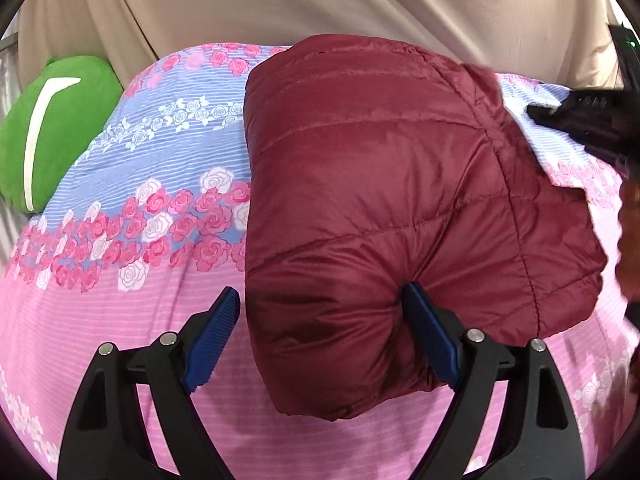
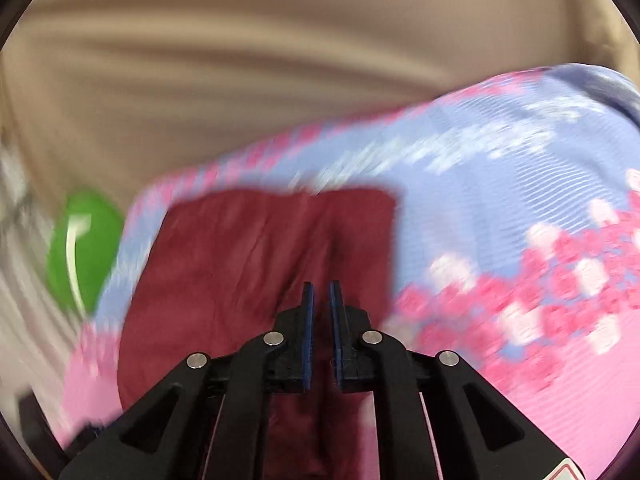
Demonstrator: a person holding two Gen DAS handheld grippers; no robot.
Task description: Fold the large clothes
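Observation:
A maroon quilted jacket (image 1: pixel 380 184) lies folded into a thick block on a floral bedsheet (image 1: pixel 160 140). My left gripper (image 1: pixel 320 290) is open wide, straddling the jacket's near left corner. Its right finger (image 1: pixel 428 332) dents the padding, while the left finger (image 1: pixel 216 336) stands just off the jacket's edge. My right gripper (image 2: pixel 321 284) hovers over the jacket (image 2: pixel 260 248) in a blurred view. Its jaws are almost together with only a thin slit, and no fabric is seen pinched. In the left wrist view the right gripper (image 1: pixel 536 114) is beyond the jacket's far right edge.
A green pillow (image 1: pixel 60 132) (image 2: pixel 84 252) lies off the bed's far left corner. A beige curtain (image 1: pixel 320 0) hangs behind the bed. The pink and blue sheet (image 2: pixel 520 200) spreads wide to the right of the jacket. A person's hand (image 1: pixel 630 240) shows at the right edge.

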